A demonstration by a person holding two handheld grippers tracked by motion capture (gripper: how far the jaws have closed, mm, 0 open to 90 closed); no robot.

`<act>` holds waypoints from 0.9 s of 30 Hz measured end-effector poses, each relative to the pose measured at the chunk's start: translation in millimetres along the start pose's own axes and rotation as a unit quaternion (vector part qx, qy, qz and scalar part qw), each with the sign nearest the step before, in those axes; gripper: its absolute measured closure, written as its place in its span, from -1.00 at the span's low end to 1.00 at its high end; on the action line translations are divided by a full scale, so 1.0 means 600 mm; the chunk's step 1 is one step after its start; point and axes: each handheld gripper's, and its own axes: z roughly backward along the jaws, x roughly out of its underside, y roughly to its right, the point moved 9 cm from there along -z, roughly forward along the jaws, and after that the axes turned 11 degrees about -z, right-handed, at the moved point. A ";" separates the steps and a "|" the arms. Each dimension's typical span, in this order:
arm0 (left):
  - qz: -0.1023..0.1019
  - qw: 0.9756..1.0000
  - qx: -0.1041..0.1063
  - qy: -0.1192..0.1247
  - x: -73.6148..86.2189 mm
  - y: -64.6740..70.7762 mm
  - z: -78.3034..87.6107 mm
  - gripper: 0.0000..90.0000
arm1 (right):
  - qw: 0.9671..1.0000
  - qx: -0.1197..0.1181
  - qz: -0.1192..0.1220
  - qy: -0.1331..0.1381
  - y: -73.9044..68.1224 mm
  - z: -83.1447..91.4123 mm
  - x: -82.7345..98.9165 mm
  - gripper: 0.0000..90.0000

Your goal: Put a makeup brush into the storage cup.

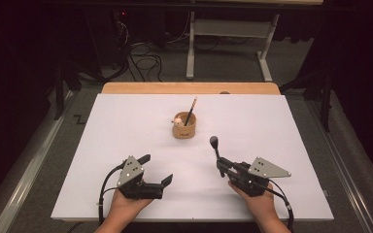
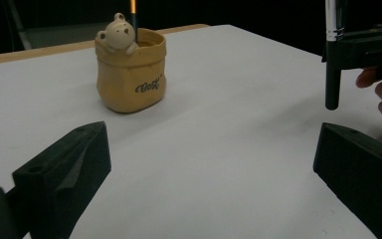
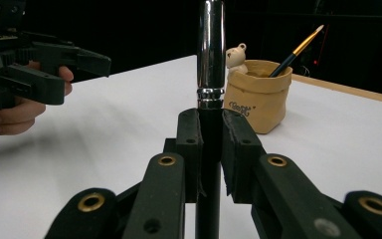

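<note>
I have the makeup brush (image 3: 211, 74) clamped upright in my right gripper (image 3: 211, 144), near the tabletop's front edge; my left gripper (image 1: 156, 170) gapes empty. Probably bound for the bear pot (image 1: 184, 126) mid-table; a tilted entry could knock the pencil (image 1: 191, 110) there.

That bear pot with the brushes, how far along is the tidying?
Done: one thin brush already stands in the pot. In hand: the right gripper is clamped on a black makeup brush, held upright short of the pot. Left: carrying it over and dropping it in. The left gripper is open and empty.
</note>
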 end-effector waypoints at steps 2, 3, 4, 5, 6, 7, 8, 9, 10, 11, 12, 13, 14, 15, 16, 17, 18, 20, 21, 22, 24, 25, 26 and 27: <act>-0.001 1.000 0.005 0.003 -0.006 0.005 -0.004 -0.94 | 1.000 0.002 0.002 0.001 -0.002 -0.001 -0.001 0.79; -0.001 1.000 0.008 0.005 -0.009 0.007 -0.007 -0.94 | 1.000 0.002 0.001 0.001 -0.003 -0.002 -0.001 0.79; -0.001 1.000 0.011 0.007 -0.013 0.010 -0.009 -0.94 | 1.000 0.001 0.001 0.002 -0.005 -0.002 -0.001 0.79; 0.000 1.000 0.015 0.010 -0.017 0.013 -0.011 -0.94 | 1.000 -0.001 0.001 0.002 -0.006 -0.003 -0.002 0.79; 0.000 1.000 0.017 0.011 -0.021 0.016 -0.013 -0.94 | 1.000 -0.004 0.005 0.002 -0.008 -0.004 -0.002 0.79; -0.002 1.000 0.020 0.013 -0.025 0.019 -0.016 -0.94 | 1.000 -0.003 0.005 0.003 -0.011 -0.005 -0.002 0.79; -0.003 1.000 0.022 0.014 -0.028 0.021 -0.018 -0.93 | 1.000 -0.005 0.007 0.003 -0.013 -0.006 -0.002 0.79; -0.004 1.000 0.024 0.016 -0.032 0.024 -0.020 -0.93 | 1.000 -0.007 0.009 0.005 -0.014 -0.006 -0.003 0.79; -0.004 1.000 0.026 0.018 -0.036 0.026 -0.021 -0.93 | 1.000 -0.008 0.010 0.005 -0.016 -0.007 -0.004 0.79; -0.004 0.999 0.028 0.020 -0.040 0.029 -0.023 -0.93 | 1.000 -0.008 0.010 0.005 -0.017 -0.007 -0.004 0.79; -0.003 0.999 0.029 0.022 -0.043 0.031 -0.025 -0.93 | 1.000 -0.009 0.012 0.008 -0.018 -0.008 -0.005 0.79; -0.004 0.999 0.031 0.023 -0.046 0.033 -0.026 -0.92 | 1.000 -0.007 0.012 0.006 -0.019 -0.008 -0.005 0.79; -0.005 0.999 0.033 0.024 -0.048 0.035 -0.028 -0.92 | 1.000 -0.007 0.013 0.007 -0.020 -0.009 -0.005 0.79; -0.004 0.999 0.034 0.024 -0.051 0.037 -0.030 -0.92 | 1.000 -0.010 0.013 0.007 -0.022 -0.009 -0.005 0.79; -0.005 0.999 0.035 0.025 -0.053 0.039 -0.032 -0.92 | 1.000 -0.008 0.013 0.008 -0.022 -0.009 -0.006 0.79; -0.005 0.999 0.037 0.026 -0.055 0.042 -0.034 -0.92 | 1.000 -0.011 0.012 0.009 -0.023 -0.009 -0.006 0.79; -0.005 0.999 0.037 0.027 -0.057 0.043 -0.036 -0.92 | 1.000 -0.009 0.012 0.008 -0.024 -0.009 -0.007 0.79; -0.004 0.999 0.039 0.030 -0.061 0.046 -0.039 -0.92 | 1.000 -0.011 0.014 0.010 -0.025 -0.010 -0.008 0.79; -0.004 0.999 0.039 0.031 -0.063 0.047 -0.041 -0.92 | 1.000 -0.013 0.015 0.010 -0.026 -0.010 -0.008 0.79; -0.004 0.999 0.039 0.031 -0.065 0.048 -0.042 -0.92 | 1.000 -0.013 0.014 0.010 -0.027 -0.010 -0.008 0.79; -0.002 0.999 0.041 0.034 -0.069 0.051 -0.045 -0.92 | 1.000 -0.012 0.013 0.012 -0.028 -0.011 -0.009 0.79; -0.001 0.999 0.042 0.035 -0.071 0.052 -0.046 -0.92 | 1.000 -0.013 0.017 0.013 -0.028 -0.012 -0.009 0.79; -0.001 0.998 0.043 0.036 -0.074 0.053 -0.048 -0.92 | 1.000 -0.013 0.017 0.013 -0.028 -0.012 -0.009 0.79; -0.002 0.998 0.045 0.037 -0.077 0.055 -0.050 -0.92 | 1.000 -0.013 0.015 0.012 -0.029 -0.012 -0.009 0.79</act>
